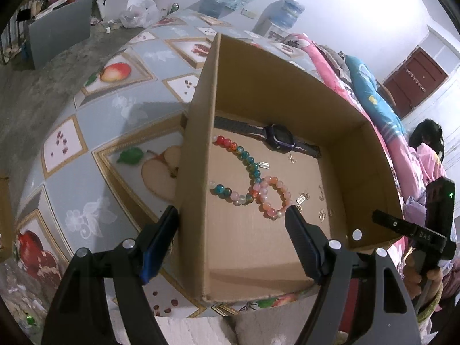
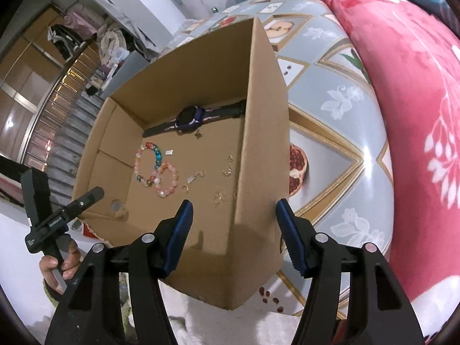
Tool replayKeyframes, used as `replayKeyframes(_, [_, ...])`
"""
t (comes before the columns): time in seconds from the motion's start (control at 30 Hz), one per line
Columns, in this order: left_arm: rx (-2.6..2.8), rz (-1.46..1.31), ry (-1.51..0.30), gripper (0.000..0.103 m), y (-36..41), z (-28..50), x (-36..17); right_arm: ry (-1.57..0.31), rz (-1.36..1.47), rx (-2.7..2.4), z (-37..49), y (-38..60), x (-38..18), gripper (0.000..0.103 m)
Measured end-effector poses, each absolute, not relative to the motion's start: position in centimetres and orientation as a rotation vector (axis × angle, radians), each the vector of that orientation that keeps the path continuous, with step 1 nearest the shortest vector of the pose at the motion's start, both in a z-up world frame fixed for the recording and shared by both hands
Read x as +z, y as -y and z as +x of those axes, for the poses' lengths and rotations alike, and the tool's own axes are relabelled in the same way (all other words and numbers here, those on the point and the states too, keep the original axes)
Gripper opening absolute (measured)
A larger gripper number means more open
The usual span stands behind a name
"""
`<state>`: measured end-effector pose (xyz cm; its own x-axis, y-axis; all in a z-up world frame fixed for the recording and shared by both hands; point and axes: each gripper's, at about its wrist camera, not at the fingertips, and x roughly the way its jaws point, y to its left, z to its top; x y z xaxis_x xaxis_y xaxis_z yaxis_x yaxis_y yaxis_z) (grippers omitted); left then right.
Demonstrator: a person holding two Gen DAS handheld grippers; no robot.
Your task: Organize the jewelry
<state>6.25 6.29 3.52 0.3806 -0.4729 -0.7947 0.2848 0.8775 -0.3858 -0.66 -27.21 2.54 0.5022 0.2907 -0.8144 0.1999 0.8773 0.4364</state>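
Home bedroom, pink blanket (image 2: 402, 115), hanging clothes (image 2: 74, 26)

The room is evenly and coolly lit, bright enough to read every colour, and the white wall (image 1: 359, 14) towards two o'clock in the left wrist view nearly washes out. Inside the cardboard box (image 1: 276, 92) the walls cast soft shadows across its floor, deepest at the near corner. Both fisheye views bow straight edges hard, go black at the corners, and smear slightly towards the rim.
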Motion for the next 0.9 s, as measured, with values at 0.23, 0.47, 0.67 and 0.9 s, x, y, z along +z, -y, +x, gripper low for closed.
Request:
replayKeyframes(0.23, [-0.485,-0.194,-1.061,0.074,-6.4,6.0,3.6,-1.034,0.534,0.043,-1.6,26.8,3.0,0.060])
replayKeyframes(0.47, [-0.492,-0.213,-1.043,0.074,-6.9,5.9,3.6,-1.029,0.502,0.024,-2.2,25.9,2.9,0.061])
replayKeyframes(0.67, [-0.482,-0.207,-0.964,0.075,-7.8,4.6,4.6,-0.960,0.453,-0.015,-4.5,25.5,4.4,0.064])
replayKeyframes(0.9, [-0.390,-0.152,-0.827,0.086,-9.2,0.9,6.3,-0.852,0.183,-0.177,-9.0,23.1,6.9,0.083])
